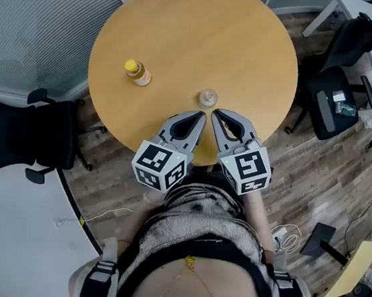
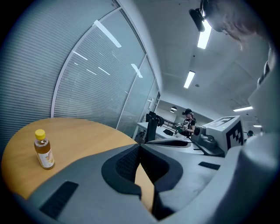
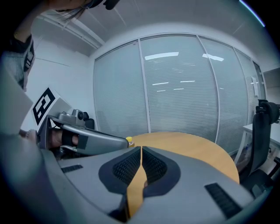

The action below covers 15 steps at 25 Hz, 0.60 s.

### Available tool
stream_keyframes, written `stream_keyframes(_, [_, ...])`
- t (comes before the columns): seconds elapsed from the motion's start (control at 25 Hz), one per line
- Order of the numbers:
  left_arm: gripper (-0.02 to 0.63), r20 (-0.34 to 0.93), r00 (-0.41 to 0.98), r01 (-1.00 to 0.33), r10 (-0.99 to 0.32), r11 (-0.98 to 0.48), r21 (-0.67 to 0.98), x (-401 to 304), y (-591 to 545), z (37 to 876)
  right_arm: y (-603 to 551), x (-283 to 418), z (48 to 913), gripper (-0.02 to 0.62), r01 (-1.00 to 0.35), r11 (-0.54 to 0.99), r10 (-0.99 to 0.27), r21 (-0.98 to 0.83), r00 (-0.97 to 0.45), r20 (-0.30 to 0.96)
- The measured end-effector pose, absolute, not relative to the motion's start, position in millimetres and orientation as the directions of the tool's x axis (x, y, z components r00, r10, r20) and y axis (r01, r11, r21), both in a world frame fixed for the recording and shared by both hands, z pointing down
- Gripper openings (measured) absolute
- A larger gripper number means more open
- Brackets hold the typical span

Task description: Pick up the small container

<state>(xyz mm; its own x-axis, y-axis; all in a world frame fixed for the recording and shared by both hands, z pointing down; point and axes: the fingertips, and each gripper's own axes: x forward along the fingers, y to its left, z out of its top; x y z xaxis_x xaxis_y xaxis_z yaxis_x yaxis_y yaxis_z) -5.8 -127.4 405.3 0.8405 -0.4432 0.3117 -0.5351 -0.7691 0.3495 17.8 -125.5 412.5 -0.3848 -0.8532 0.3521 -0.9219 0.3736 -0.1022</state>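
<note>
Head view: small container (image 1: 207,99) upright on round table (image 1: 252,45), near its front edge. Just ahead of left gripper (image 1: 200,117) and right gripper (image 1: 215,114), touching neither. Grippers side by side, tips angled toward each other. Yellow-capped bottle (image 1: 138,73) well off to the container's left.

Left gripper view: jaws closed tip to tip, nothing between. Bottle upright at far left on the table.

Right gripper view: jaws closed likewise, empty. Bottle cap just visible past the left gripper's tip.
</note>
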Motion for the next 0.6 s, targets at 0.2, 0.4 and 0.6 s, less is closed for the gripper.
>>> stream_keyframes(0.2, [0.018, 0.312, 0.799, -0.6, -0.514, -0.719, 0.35, 8, -142, 400, -143, 30, 408, 0.025, -0.883, 0.457, -0.817, -0.103, -0.463, 0.343])
stream_keyframes(0.4, [0.018, 0.314, 0.755, -0.656, -0.576, -0.673, 0.343, 23, -158, 395, -162, 42, 396, 0.025, -0.839, 0.533, -0.779, -0.105, -0.536, 0.327])
stream_keyframes(0.6, [0.018, 0.32, 0.718, -0.696, -0.619, -0.639, 0.326, 38, -162, 394, -170, 55, 396, 0.025, -0.803, 0.587, -0.742, -0.108, -0.586, 0.325])
